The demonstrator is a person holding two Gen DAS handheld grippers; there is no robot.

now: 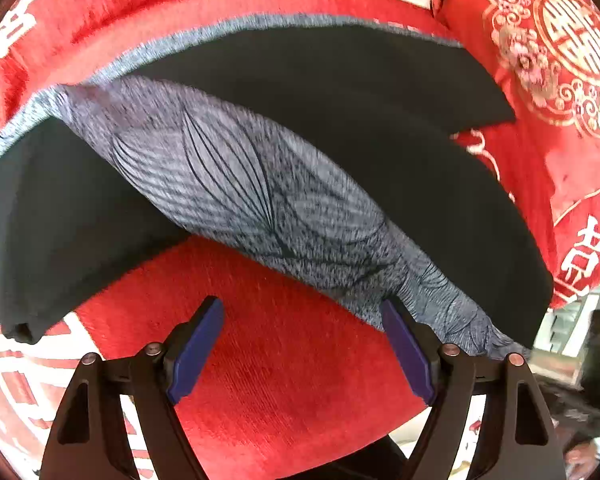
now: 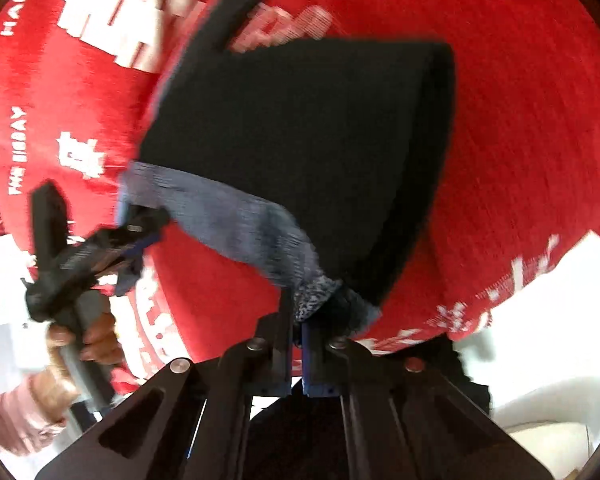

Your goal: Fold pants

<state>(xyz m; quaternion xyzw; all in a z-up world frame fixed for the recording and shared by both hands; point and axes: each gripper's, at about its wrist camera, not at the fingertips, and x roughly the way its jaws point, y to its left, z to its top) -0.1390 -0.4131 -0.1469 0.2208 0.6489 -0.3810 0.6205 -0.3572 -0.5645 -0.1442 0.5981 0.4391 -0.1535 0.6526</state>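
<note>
The pants [image 1: 340, 92] are black with a grey leaf-patterned waistband [image 1: 236, 184] and lie on a red bedspread [image 1: 284, 360]. In the left wrist view my left gripper [image 1: 302, 316] is open, its blue pads apart, with the right fingertip at the waistband's edge and nothing between them. In the right wrist view my right gripper [image 2: 298, 332] is shut on the grey waistband [image 2: 316, 292], lifting it off the bed. The black pants [image 2: 308, 152] stretch away from it. The left gripper [image 2: 136, 248] shows at the left, at the waistband's other end.
The red bedspread [image 2: 520, 160] has white lettering. A red and gold embroidered cushion [image 1: 548, 52] lies at the far right. The bed's edge and a bright floor [image 2: 560, 320] lie beyond at the right.
</note>
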